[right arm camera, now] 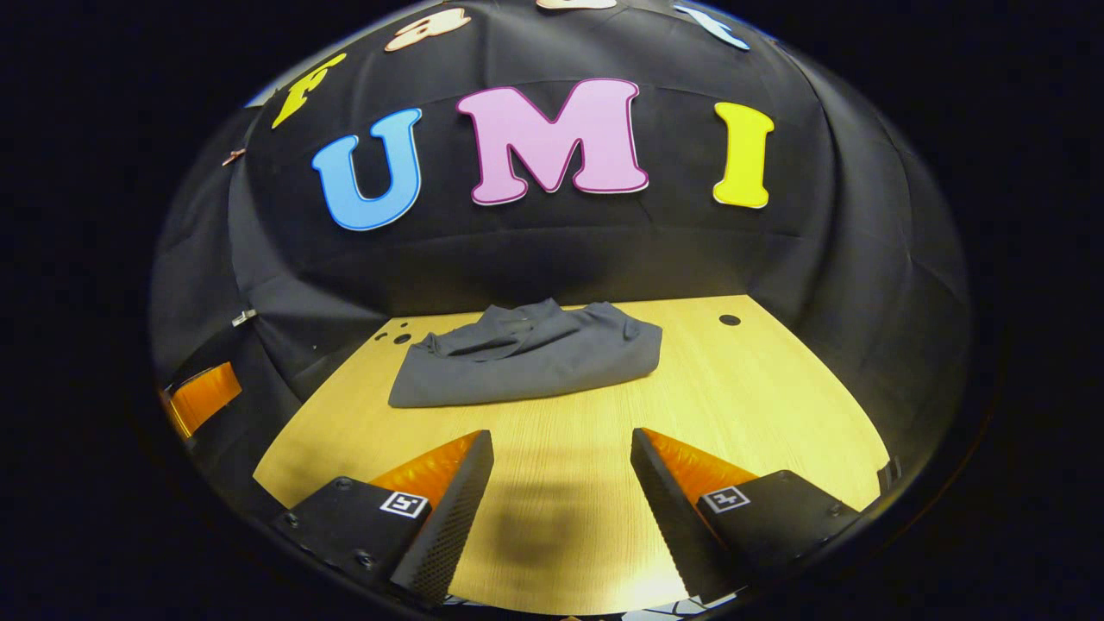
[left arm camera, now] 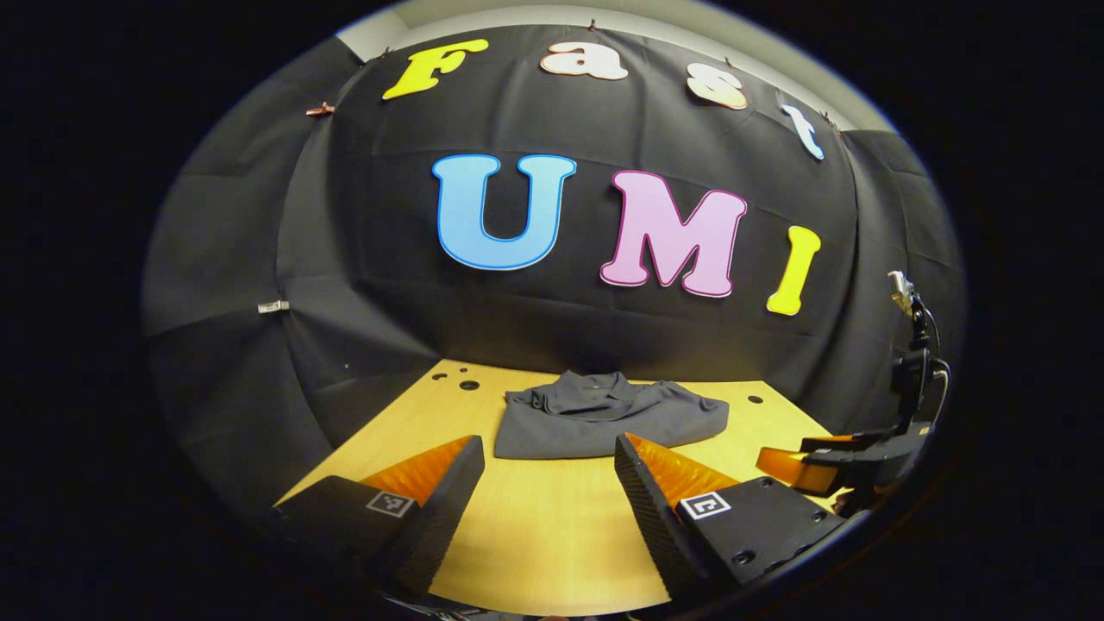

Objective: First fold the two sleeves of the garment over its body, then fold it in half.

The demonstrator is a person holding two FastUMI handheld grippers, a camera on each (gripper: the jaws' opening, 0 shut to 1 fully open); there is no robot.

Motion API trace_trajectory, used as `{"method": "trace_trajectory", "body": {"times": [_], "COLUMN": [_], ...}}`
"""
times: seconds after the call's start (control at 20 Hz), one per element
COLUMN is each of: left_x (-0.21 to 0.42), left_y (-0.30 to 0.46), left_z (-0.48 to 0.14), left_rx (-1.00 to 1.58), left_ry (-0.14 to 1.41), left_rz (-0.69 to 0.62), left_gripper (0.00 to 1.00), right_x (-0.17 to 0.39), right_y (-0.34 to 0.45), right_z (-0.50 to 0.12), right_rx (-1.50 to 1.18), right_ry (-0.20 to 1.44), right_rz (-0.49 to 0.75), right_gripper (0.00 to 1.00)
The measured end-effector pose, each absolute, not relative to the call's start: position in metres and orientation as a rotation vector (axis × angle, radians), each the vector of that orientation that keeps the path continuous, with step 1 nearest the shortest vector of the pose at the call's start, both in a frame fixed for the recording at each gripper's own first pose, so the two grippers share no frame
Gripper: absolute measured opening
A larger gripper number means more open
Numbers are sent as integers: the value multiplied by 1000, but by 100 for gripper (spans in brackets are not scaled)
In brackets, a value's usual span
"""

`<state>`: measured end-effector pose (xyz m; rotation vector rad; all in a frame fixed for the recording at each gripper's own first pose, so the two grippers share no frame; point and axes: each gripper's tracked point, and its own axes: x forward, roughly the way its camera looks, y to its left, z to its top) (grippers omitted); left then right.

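A dark grey garment [left arm camera: 604, 418] lies folded into a compact bundle at the back of the wooden table [left arm camera: 552, 535], its collar toward the wall. In the right gripper view the same garment [right arm camera: 526, 358] sits a little left of centre. My left gripper [left arm camera: 549, 455] is open, hovering over the table in front of the garment with nothing between its fingers. My right gripper [right arm camera: 562, 448] is open too, short of the garment's near edge. The right gripper [left arm camera: 849, 461] also appears at the right edge of the left gripper view.
Small round holes [left arm camera: 468, 385] dot the table's back corners, with another hole [right arm camera: 730, 320] at the far right. An orange finger of the left gripper [right arm camera: 203, 392] pokes in at the left edge of the right gripper view. A cabled device [left arm camera: 912, 345] stands at the right wall.
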<state>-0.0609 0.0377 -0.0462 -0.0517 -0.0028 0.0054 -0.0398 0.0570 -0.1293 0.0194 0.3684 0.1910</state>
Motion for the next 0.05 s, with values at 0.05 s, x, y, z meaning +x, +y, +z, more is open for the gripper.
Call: {"method": "trace_trajectory", "body": {"times": [0.05], "left_x": [-62], "left_y": [36], "left_z": [-48], "left_rx": [-49], "left_ry": [3], "left_rz": [-2], "left_gripper": [96], "right_x": [-44], "right_y": [61], "right_z": [-133], "right_rx": [24], "right_ry": [384], "right_rz": [202], "right_gripper": [99]}}
